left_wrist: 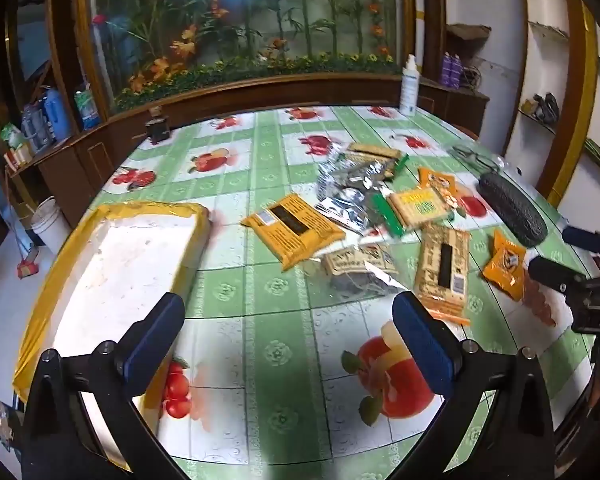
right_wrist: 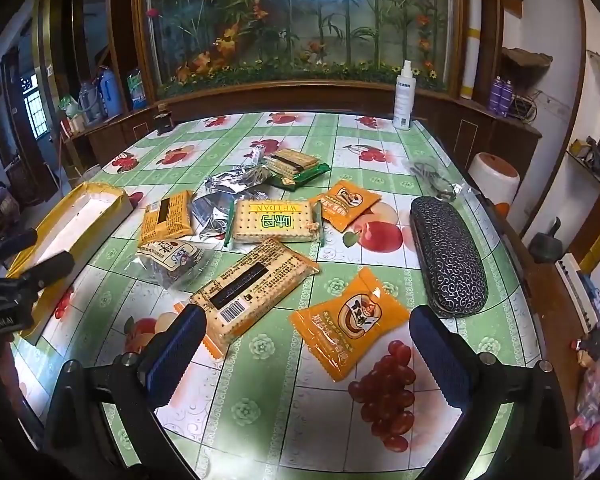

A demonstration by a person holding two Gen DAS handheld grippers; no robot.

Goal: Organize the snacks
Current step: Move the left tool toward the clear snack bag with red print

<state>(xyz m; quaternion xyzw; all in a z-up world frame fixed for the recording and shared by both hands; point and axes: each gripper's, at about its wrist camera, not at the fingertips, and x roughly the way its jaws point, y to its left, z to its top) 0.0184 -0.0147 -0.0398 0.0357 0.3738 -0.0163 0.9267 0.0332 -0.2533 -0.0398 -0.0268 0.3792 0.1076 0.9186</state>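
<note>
Several snack packs lie scattered on the fruit-print table (left_wrist: 276,344). A white box with yellow tape edges (left_wrist: 112,264) sits at the left; it also shows in the right wrist view (right_wrist: 80,220). My left gripper (left_wrist: 288,336) is open and empty above bare table, right of the box. My right gripper (right_wrist: 308,352) is open and empty, just in front of an orange pouch (right_wrist: 348,320) and a long cracker pack (right_wrist: 252,284). A WEIDAN cracker pack (right_wrist: 274,220), a yellow pack (right_wrist: 166,218), silver foil packs (right_wrist: 232,184) and a second orange pouch (right_wrist: 350,204) lie beyond.
A dark glasses case (right_wrist: 448,256) lies on the table's right side, with glasses (right_wrist: 432,178) behind it. A white spray bottle (right_wrist: 403,98) stands at the far edge, a small dark jar (left_wrist: 158,128) at far left. A wooden cabinet with flowers lines the back.
</note>
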